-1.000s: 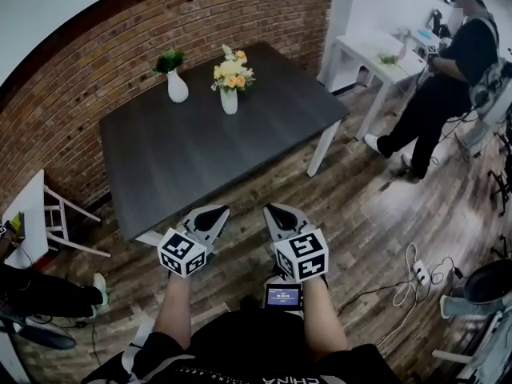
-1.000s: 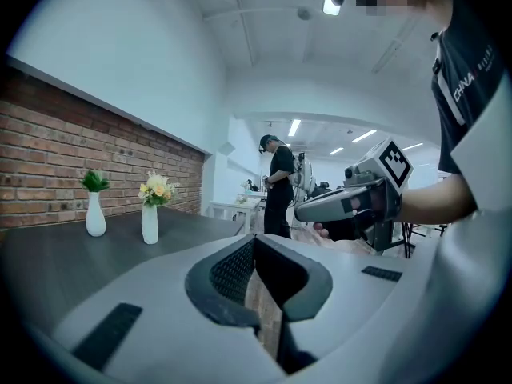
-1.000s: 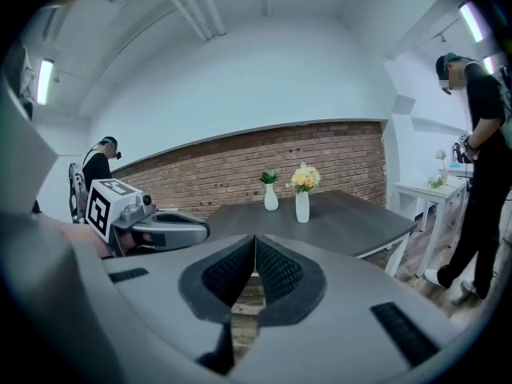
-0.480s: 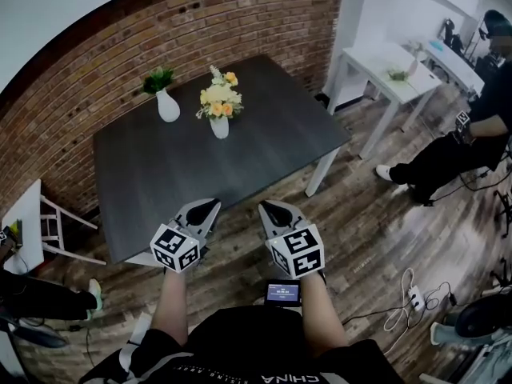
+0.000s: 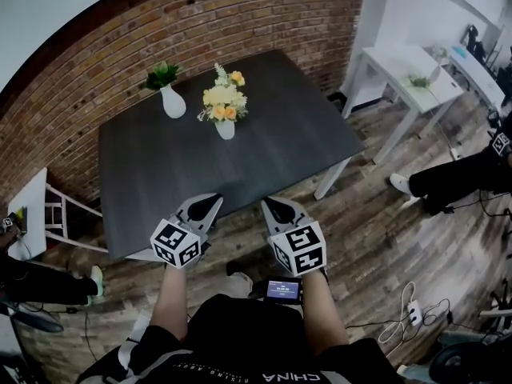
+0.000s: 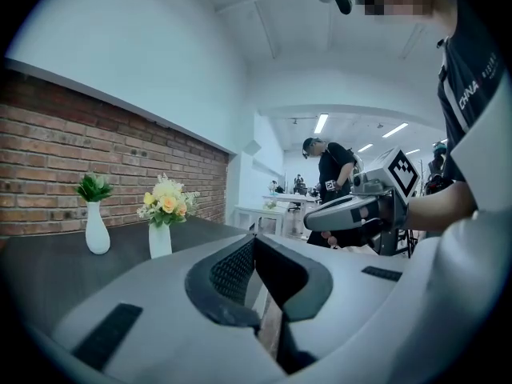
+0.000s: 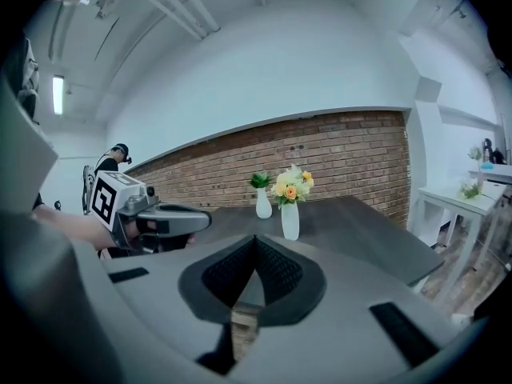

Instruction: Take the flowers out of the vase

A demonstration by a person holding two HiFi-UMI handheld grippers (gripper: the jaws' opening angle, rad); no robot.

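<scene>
Head view: flowers stood in white vase at far side of dark table, well apart from left gripper and right gripper at near edge. Only gripper views showed the 2 jaw pairs pressed together, empty.

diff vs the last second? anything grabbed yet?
The person has stepped closer to the table. In the head view the left gripper and right gripper now sit at its near edge, side by side. Nothing has been taken hold of, and both grippers are shut and empty. Unchanged: the yellow flowers in their white vase, and the green sprig vase beside it.
</scene>
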